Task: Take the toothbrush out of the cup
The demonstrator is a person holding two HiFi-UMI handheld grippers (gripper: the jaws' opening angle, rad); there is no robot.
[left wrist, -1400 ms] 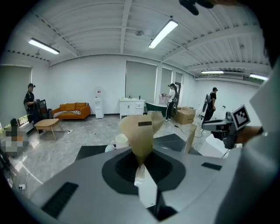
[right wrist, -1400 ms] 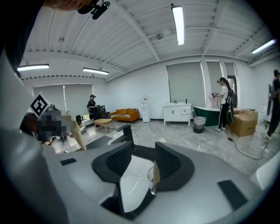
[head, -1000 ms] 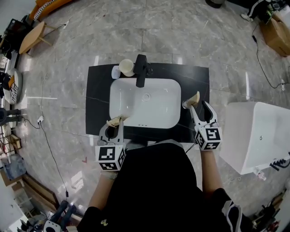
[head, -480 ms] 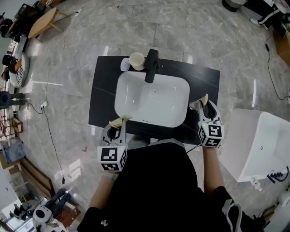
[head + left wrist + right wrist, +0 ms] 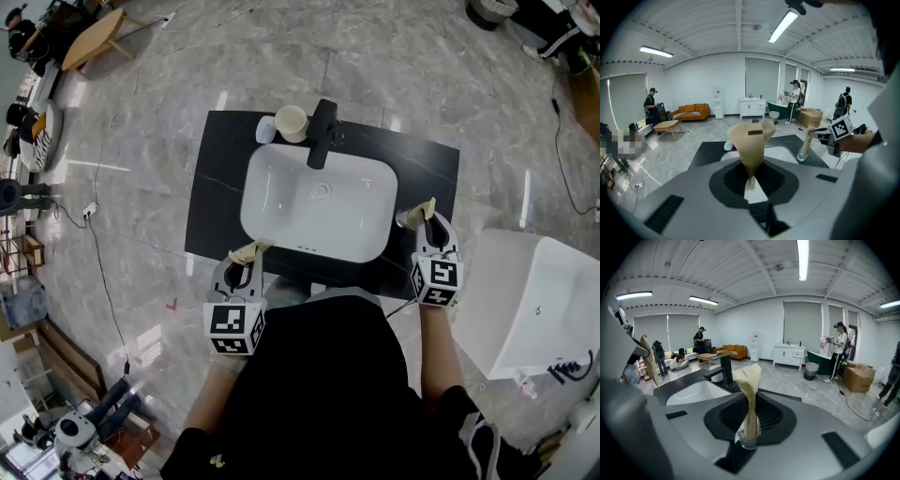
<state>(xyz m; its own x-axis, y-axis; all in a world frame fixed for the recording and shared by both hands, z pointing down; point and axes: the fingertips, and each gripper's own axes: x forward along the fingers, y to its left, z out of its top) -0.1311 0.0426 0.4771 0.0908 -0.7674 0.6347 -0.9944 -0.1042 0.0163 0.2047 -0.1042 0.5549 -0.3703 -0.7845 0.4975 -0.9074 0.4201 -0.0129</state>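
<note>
A beige cup (image 5: pixel 292 123) stands on the black counter (image 5: pixel 211 187) at the back left of the white sink (image 5: pixel 319 206), beside the black faucet (image 5: pixel 323 133). I cannot make out a toothbrush in it. My left gripper (image 5: pixel 246 251) hovers at the sink's near left corner, its tan fingers (image 5: pixel 751 133) shut with nothing between them. My right gripper (image 5: pixel 417 213) is over the counter right of the sink. Its jaws have just been closing; the tan fingers (image 5: pixel 747 376) now meet with nothing between them. Both grippers are far from the cup.
A small white object (image 5: pixel 265 129) lies left of the cup. A white tub (image 5: pixel 525 300) stands to the right of the counter. A wooden table (image 5: pixel 94 37) and several people are farther off on the marble floor.
The right gripper's jaws went from wide open to shut, empty, and it sank slightly. The left gripper stayed shut near the sink's front left corner.
</note>
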